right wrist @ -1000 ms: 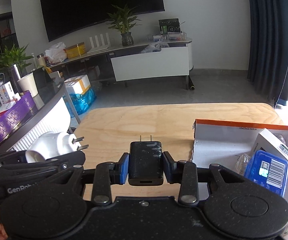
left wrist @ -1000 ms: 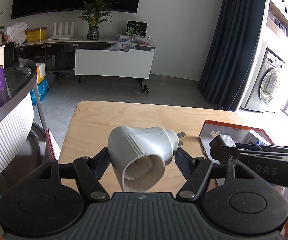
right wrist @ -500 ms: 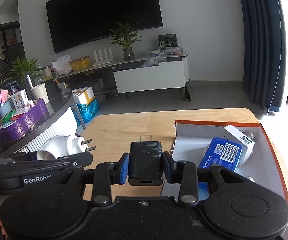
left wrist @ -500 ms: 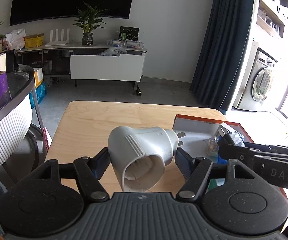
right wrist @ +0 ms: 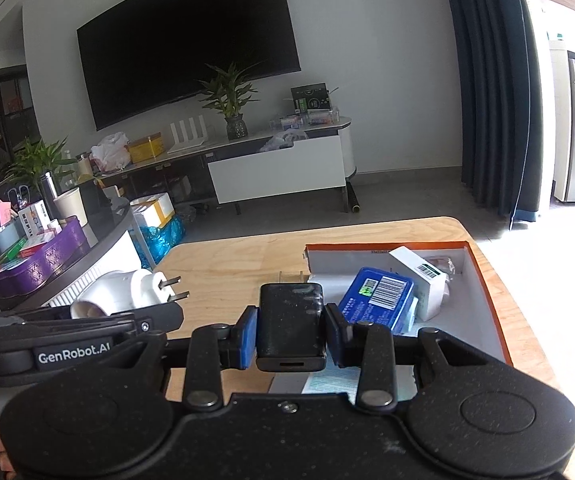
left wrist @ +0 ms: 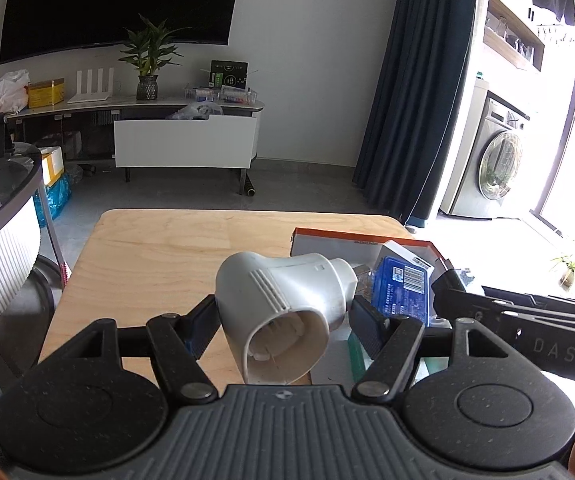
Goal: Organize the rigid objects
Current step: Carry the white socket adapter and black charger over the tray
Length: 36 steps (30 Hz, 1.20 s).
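Left tongs [left wrist: 283, 314] pinching a white plug adapter [left wrist: 283, 304]: smooth matte plastic, bulbous elbow shape, ribbed vents on the side, round hollow socket mouth facing the camera. Held above the table [left wrist: 159, 256], which is pale plywood with visible grain and rounded corners. Fingers [left wrist: 203, 322] are black, speckled, with blue pads.

Right tongs [right wrist: 290, 330] pressed on a black charger [right wrist: 290, 324]: boxy, rounded edges, dusty matte surface, slot port at the near end, two thin metal prongs pointing away from the tongs. It hangs over the near left edge of the box [right wrist: 487, 300].

Box is shallow cardboard, white inside, orange rim, open top. It sits just ahead and right of the right tongs. Inside: a blue pack [right wrist: 377, 298] with barcode label (glossy), a small white carton [right wrist: 419, 280] with barcode leaning against it, something crinkly in clear wrap at the far corner, too blurred to name.

Right view only: the adapter's two flat metal prongs [right wrist: 173, 288], off to the left of the right tongs, plus the full box interior. Left view only: the adapter's socket mouth and vents; there the adapter and the right tongs hide much of the box [left wrist: 327, 240].
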Motion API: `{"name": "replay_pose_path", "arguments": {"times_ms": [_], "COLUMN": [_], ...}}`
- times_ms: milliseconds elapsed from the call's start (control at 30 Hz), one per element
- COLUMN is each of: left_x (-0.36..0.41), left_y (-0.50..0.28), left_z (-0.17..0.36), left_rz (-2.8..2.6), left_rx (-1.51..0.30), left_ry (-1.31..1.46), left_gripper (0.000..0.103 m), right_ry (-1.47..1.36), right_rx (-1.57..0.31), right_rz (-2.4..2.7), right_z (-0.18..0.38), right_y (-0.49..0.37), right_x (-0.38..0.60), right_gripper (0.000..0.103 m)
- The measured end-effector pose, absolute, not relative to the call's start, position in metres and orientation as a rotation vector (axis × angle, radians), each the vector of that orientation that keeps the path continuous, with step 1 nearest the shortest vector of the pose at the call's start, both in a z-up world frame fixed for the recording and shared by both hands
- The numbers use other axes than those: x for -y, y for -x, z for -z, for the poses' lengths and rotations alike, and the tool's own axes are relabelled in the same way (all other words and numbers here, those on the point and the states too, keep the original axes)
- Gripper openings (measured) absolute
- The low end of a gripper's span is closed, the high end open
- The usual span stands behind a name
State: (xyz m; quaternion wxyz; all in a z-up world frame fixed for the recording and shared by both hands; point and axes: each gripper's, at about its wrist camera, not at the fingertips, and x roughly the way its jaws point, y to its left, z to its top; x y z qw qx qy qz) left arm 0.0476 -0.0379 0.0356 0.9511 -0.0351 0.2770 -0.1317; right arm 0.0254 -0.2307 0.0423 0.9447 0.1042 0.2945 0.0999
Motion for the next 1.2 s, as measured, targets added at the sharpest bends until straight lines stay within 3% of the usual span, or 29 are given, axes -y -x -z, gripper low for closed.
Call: {"name": "replay_pose_path", "arguments": {"times_ms": [1200], "left_x": [0.114], "left_y": [-0.044], "left_z": [-0.026], "left_rz": [0.451], "left_rx": [-0.602], "left_ry": [-0.007], "left_gripper": [0.071], "right_ry": [-0.261], "right_rx": [-0.556], "right_rz": [-0.034], "right_z": [-0.040], "right_y": [-0.007], "right_x": [0.314], "right_gripper": [0.044]}}
